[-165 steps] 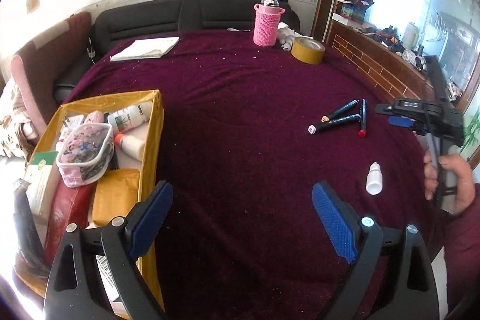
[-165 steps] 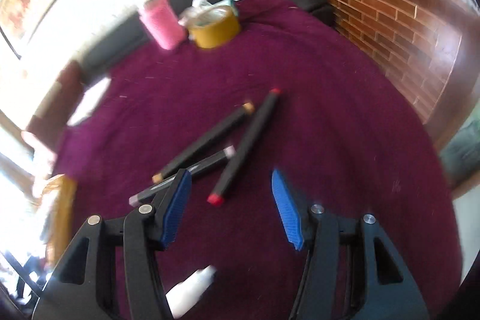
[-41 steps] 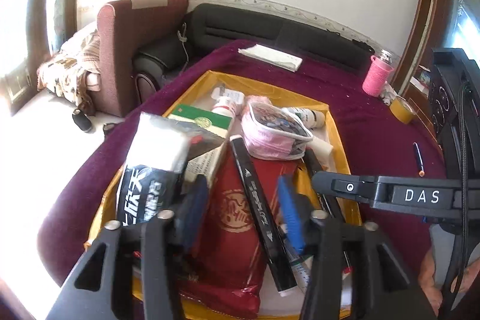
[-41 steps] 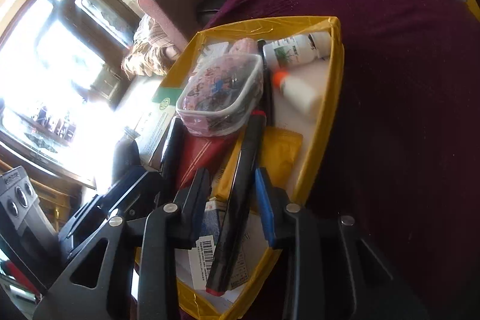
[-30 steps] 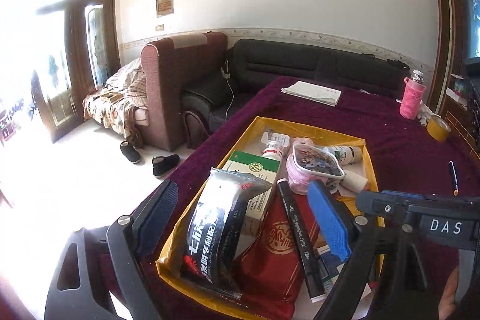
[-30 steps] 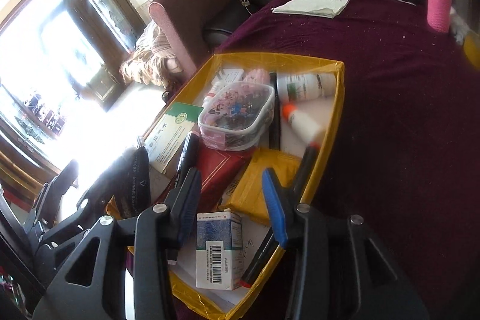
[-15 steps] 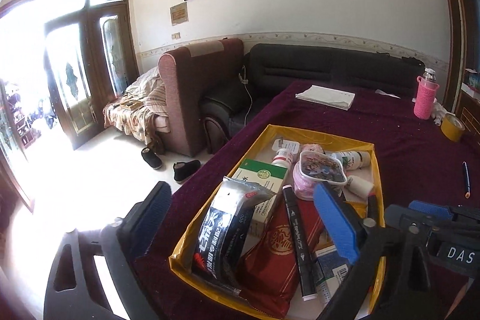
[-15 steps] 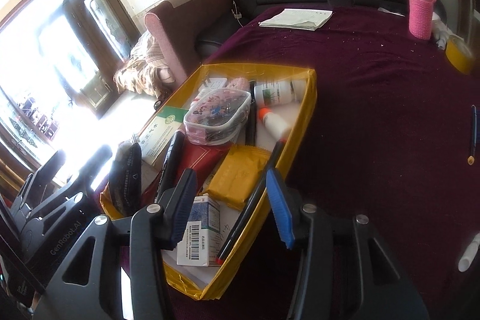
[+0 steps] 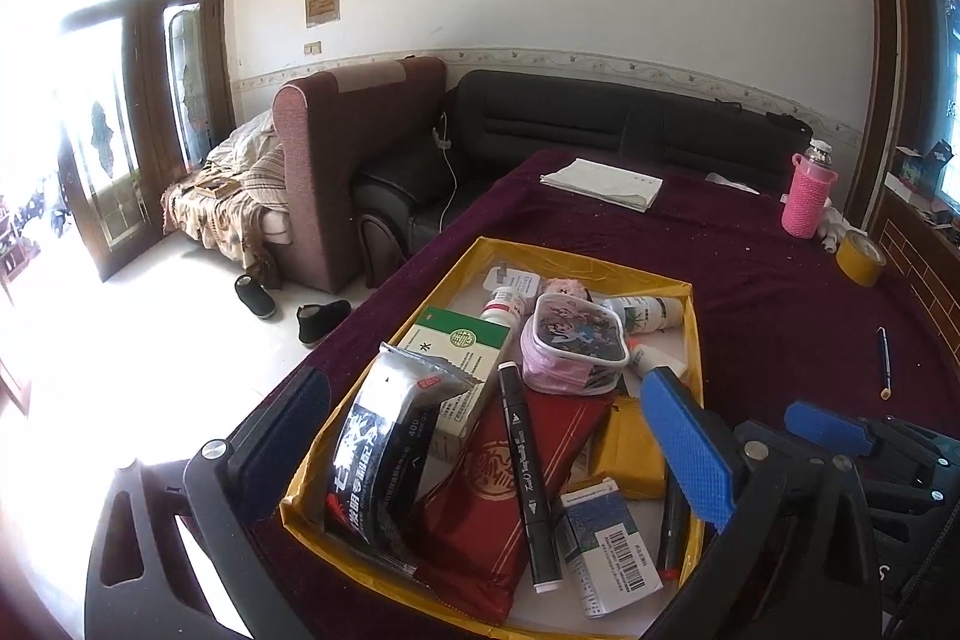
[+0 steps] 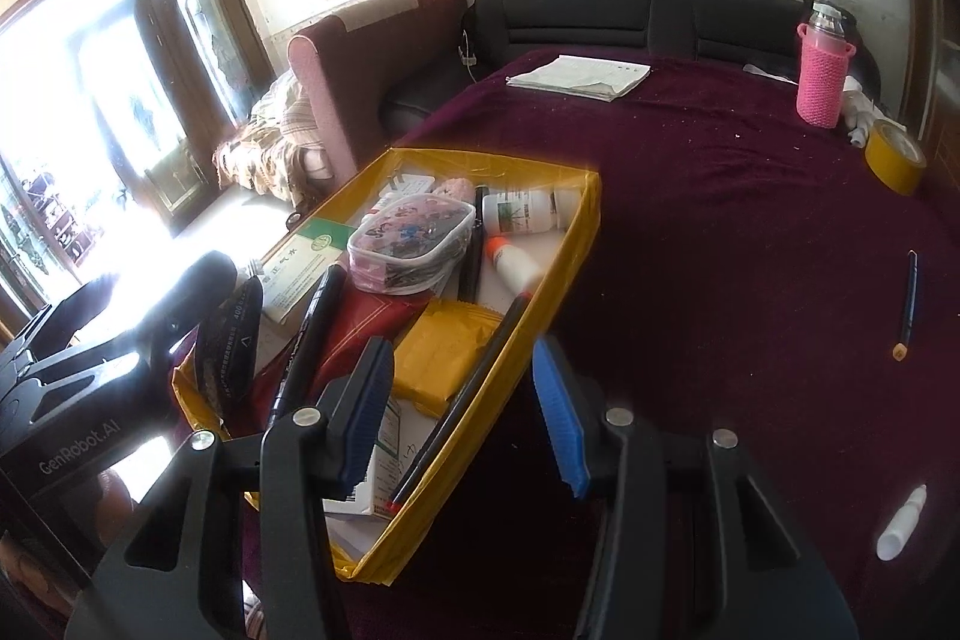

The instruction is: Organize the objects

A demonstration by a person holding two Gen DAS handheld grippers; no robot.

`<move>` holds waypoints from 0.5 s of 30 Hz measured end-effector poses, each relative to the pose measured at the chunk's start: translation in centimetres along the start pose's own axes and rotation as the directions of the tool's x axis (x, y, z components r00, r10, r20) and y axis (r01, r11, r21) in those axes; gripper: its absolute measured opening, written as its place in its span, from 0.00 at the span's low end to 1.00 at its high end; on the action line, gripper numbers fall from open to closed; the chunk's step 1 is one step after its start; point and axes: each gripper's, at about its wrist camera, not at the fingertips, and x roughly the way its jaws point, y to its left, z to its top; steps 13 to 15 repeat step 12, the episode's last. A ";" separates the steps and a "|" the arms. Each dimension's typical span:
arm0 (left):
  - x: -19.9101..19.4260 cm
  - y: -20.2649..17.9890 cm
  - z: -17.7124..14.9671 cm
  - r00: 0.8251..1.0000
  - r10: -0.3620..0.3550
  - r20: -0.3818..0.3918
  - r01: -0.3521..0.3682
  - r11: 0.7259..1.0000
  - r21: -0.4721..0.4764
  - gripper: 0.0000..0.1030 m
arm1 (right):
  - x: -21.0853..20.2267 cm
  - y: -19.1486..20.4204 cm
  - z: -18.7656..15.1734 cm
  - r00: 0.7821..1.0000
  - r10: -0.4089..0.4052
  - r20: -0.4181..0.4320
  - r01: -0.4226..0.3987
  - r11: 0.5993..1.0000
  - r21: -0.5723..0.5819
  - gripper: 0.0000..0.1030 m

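A yellow box (image 9: 695,316) on the maroon cloth holds several items. Among them are a black marker (image 9: 528,478), a red-tipped marker (image 10: 462,394) leaning along the box's right wall, a pink pouch (image 9: 573,340), a red packet and cartons. My left gripper (image 9: 492,436) hovers above the box's near end, open wide and holding nothing. Over the box's near right corner, my right gripper (image 10: 462,412) is open, its pads clear of the red-tipped marker below. On the cloth to the right lie a thin orange-tipped pen (image 10: 906,304) and a white dropper bottle (image 10: 900,523).
At the far right of the table are a yellow tape roll (image 10: 894,157) and a pink knitted bottle (image 10: 822,64). A stack of papers (image 10: 579,79) lies at the far edge. Sofas stand beyond the table, and the floor drops off to the left.
Both grippers let go of their markers, which now lie in the box. Both have drawn back and up from it, and the left jaws have spread wider.
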 end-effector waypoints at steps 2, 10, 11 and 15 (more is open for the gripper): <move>0.0 0.2 -0.1 1.000 0.007 -0.009 -0.007 1.000 -0.008 0.99 | 0.1 0.0 -0.1 1.000 -0.005 0.000 0.005 1.000 -0.001 0.46; 0.4 1.0 -0.8 0.998 0.050 -0.037 -0.051 0.998 -0.027 0.99 | 0.2 0.5 -0.2 1.000 -0.021 0.004 0.021 1.000 -0.017 0.47; 0.4 1.0 -0.8 0.998 0.053 -0.035 -0.053 0.998 -0.024 0.99 | 0.1 0.6 -0.2 1.000 -0.027 0.008 0.028 0.999 -0.022 0.47; 0.4 1.0 -0.8 0.998 0.053 -0.036 -0.053 0.998 -0.024 0.99 | 0.0 0.6 -0.1 0.999 -0.032 0.012 0.032 0.999 -0.024 0.47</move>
